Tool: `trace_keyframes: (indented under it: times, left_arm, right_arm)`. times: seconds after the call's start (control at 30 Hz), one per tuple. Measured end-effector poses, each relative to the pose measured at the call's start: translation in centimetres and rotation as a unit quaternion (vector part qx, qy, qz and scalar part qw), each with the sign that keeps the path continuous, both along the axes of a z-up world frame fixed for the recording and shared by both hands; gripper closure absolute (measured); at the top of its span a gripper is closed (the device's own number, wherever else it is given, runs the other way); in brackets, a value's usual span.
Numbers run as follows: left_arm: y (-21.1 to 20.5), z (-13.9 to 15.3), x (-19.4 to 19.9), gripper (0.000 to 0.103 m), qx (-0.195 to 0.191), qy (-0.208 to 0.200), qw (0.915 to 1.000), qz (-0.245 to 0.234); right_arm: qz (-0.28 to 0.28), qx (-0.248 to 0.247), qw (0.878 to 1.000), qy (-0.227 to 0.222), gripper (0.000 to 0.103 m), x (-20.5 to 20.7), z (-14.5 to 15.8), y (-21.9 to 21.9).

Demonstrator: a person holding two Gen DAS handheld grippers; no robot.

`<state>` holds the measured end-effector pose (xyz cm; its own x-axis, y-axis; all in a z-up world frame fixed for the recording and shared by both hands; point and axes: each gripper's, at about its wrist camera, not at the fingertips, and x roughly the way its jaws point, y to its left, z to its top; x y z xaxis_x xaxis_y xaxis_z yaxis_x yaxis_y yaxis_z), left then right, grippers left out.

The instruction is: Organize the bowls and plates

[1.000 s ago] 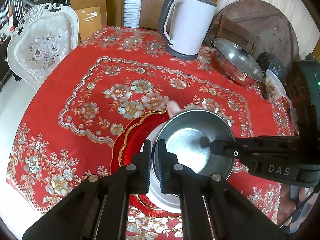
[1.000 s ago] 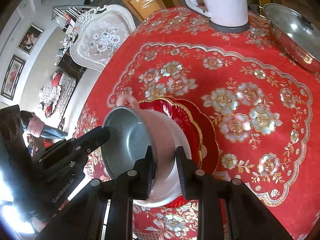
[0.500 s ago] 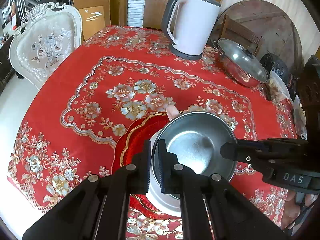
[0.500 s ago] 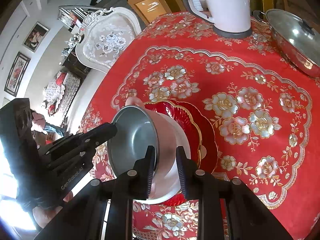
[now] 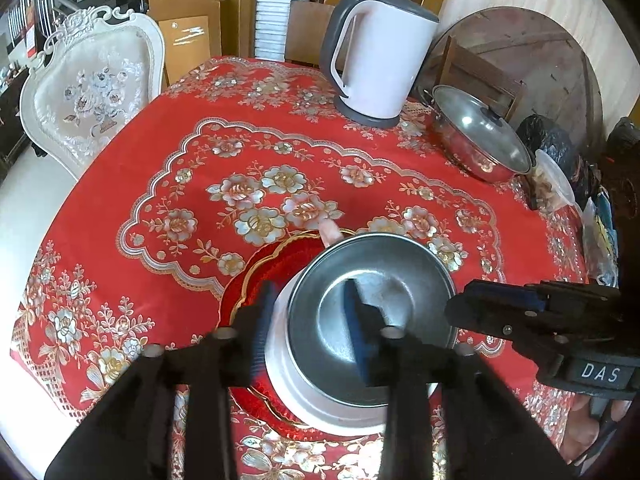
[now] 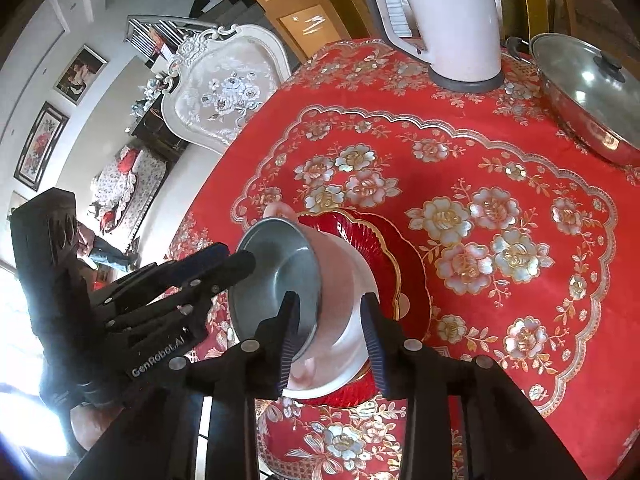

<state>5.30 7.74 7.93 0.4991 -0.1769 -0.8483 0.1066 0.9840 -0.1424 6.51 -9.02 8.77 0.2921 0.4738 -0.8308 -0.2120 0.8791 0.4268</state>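
Floral red tablecloth (image 5: 120, 184); ornate white chair (image 5: 88, 96) beside.

This is a home dining room w/ a living area beyond. A round table under a red floral tablecloth (image 5: 132, 168) carries a white electric kettle (image 5: 380, 60) & a lidded steel pot (image 5: 480, 140), w/ an ornate white upholstered chair (image 5: 92, 92) pulled up beside it. Framed pictures (image 6: 40, 144) hang on the wall, a floral sofa (image 6: 128, 188) sits below, & a stair railing (image 6: 160, 36) shows at the back.

Bowl (image 5: 372, 312) on plate (image 5: 256, 280); kettle (image 5: 380, 64), pot (image 5: 480, 144) behind.
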Motion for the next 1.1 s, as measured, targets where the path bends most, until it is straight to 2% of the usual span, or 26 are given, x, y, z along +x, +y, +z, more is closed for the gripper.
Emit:
trace_keyframes:
  times: [0.23,0.27,0.33,0.53,0.63,0.73,0.77,0.83,0.93,1.1]
  left_arm:
    - [0.1,0.3,-0.1,0.061,0.002,-0.003,1.0,0.007]
    - [0.1,0.3,-0.1,0.059,0.003,-0.004,1.0,0.008]
    - [0.2,0.4,-0.1,0.045,0.002,-0.007,0.9999,0.012]
    - [0.3,0.5,0.0,0.044,-0.004,-0.011,0.9998,0.016]
    - [0.2,0.6,-0.1,0.044,-0.003,-0.013,0.9998,0.015]
    - [0.2,0.5,-0.2,0.043,-0.006,-0.012,0.9998,0.014]
    - [0.1,0.5,-0.2,0.041,-0.007,-0.011,0.9998,0.014]
    - [0.1,0.4,-0.3,0.029,-0.009,-0.011,0.9998,0.014]
    - [0.0,0.5,-0.6,0.027,-0.011,-0.013,0.9997,0.017]
    - [-0.2,0.6,-1.4,0.021,0.009,-0.027,0.9993,0.024]
  right_arm:
    - [-0.001,0.004,1.0,0.001,0.067,-0.1,0.0,-0.3]
    - [-0.001,0.005,1.0,0.0,0.067,-0.1,0.0,-0.3]
    - [-0.002,0.009,1.0,-0.002,0.067,-0.2,0.1,-0.5]
    - [0.0,0.011,1.0,-0.004,0.066,-0.4,0.2,-0.6]
    - [0.001,0.016,1.0,-0.005,0.06,-0.4,0.2,-0.6]
    - [0.004,0.021,1.0,-0.006,0.058,-0.5,0.2,-0.5]
    - [0.003,0.022,1.0,-0.007,0.058,-0.6,0.2,-0.5]
    - [0.001,0.03,1.0,-0.008,0.055,-0.7,0.3,-0.7]
    - [-0.007,0.04,0.999,-0.01,0.043,-0.9,0.3,-1.2]
    - [-0.008,0.059,0.998,-0.016,0.037,-2.1,0.4,-2.2]
